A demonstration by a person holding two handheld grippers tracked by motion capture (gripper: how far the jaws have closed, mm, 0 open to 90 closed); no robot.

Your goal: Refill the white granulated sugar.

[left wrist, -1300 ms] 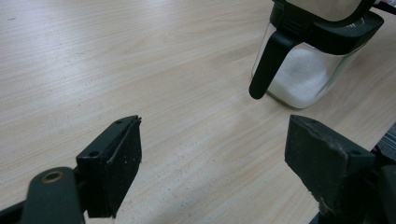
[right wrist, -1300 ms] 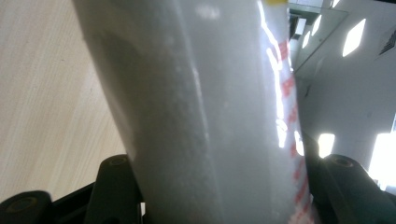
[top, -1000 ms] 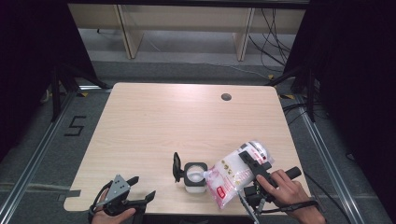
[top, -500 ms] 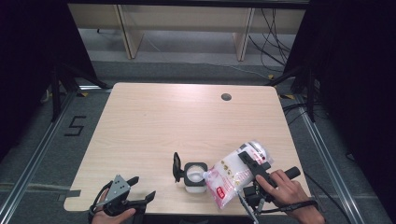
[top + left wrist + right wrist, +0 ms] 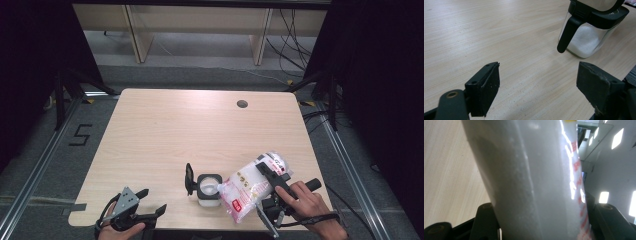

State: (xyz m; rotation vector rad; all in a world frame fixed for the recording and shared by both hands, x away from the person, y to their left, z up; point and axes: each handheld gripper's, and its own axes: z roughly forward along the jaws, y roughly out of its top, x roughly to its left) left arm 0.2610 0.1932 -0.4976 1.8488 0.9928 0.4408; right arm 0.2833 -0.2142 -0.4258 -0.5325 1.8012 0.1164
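Two containers sit near the front edge of the pale wooden table (image 5: 165,130). Larger of the pair is a clear plastic bag with red print, full of white grains (image 5: 250,187); it lies tilted, its lower end pointing toward the smaller container, a clear square jar with a black rim and a black handle (image 5: 207,189). The jar stands upright on the tabletop, its flip lid raised at the left side, and it holds a layer of white grains, seen through its wall in the left gripper view (image 5: 587,37).

The right gripper (image 5: 272,175) has its black jaws closed about halfway across the bag's body, one pad on each side, as the right gripper view (image 5: 531,182) shows. The person's right hand (image 5: 305,202) grasps that gripper from behind, forearm entering from the bottom right corner.

The left gripper (image 5: 150,205) rests low at the table's front left corner, jaws spread wide with nothing between them, well apart from the jar.

Compared with a second ago, bag, jar and both hands sit in the same places; nothing has shifted.
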